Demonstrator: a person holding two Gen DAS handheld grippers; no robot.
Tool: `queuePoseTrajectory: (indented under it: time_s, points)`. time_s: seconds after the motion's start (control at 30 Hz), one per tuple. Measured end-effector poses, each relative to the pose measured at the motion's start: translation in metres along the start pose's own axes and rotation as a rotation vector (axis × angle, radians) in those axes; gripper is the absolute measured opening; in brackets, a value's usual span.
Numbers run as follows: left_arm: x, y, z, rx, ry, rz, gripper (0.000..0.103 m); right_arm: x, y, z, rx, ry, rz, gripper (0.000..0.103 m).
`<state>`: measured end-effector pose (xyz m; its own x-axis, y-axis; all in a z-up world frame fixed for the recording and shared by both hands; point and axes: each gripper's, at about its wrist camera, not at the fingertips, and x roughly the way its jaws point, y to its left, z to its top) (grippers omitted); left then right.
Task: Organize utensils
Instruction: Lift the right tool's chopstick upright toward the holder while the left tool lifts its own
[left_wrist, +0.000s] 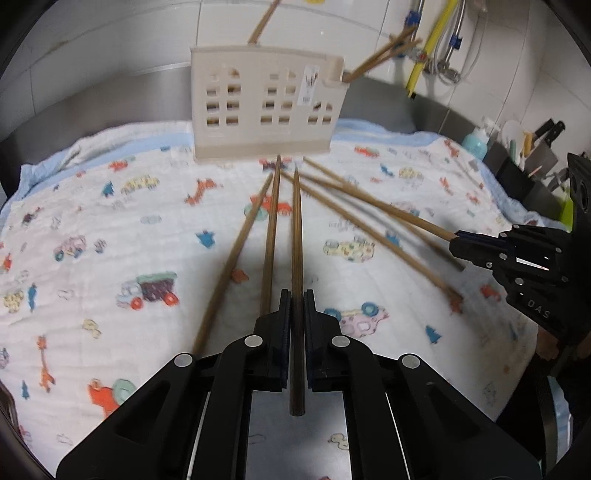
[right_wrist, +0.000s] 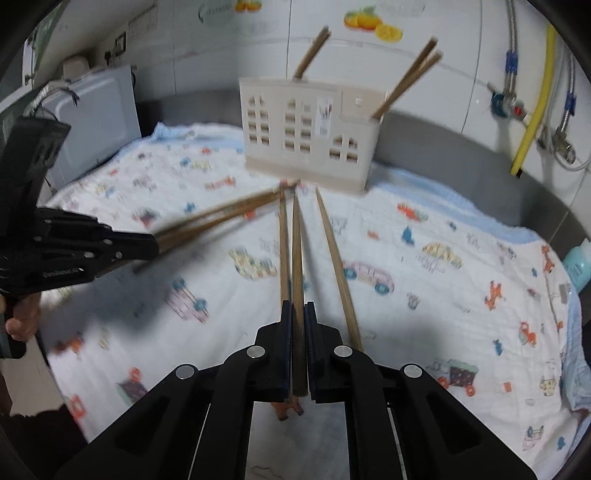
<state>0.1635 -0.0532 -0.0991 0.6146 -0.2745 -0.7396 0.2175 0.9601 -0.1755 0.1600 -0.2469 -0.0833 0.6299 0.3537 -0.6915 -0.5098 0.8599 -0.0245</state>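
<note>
Clamped tight in my left gripper (left_wrist: 294, 295) is one chopstick (left_wrist: 296, 236), tip aimed at the holder (left_wrist: 266, 107). Right gripper (right_wrist: 298, 306), same story: squeezed on its own stick (right_wrist: 297, 258), pointed the same way. Holder stands at the far edge of the cloth (left_wrist: 92, 221), and I count about three sticks (right_wrist: 406, 79) already poking out of it. So, part done, I'd say. Several loose ones (left_wrist: 354, 218) lie fanned on the cloth between me and the holder, and those two in hand need dropping in.
</note>
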Motion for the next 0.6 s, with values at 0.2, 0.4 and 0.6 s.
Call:
queuePoseTrajectory:
  time_s: [0.2, 0.4, 0.6]
  points:
    - [-0.037, -0.001, 0.022, 0.004, -0.107, -0.028, 0.005, -0.036, 0.004, 0.034, 0.035, -0.105, 0.008, 0.007]
    - [-0.055, 0.000, 0.039, 0.016, -0.156, -0.051, 0.005, -0.055, 0.006, 0.071, 0.047, -0.158, 0.002, 0.007]
    - [-0.070, 0.002, 0.061, 0.043, -0.190, -0.059, 0.005, -0.067, 0.003, 0.105, 0.058, -0.173, 0.000, 0.007]
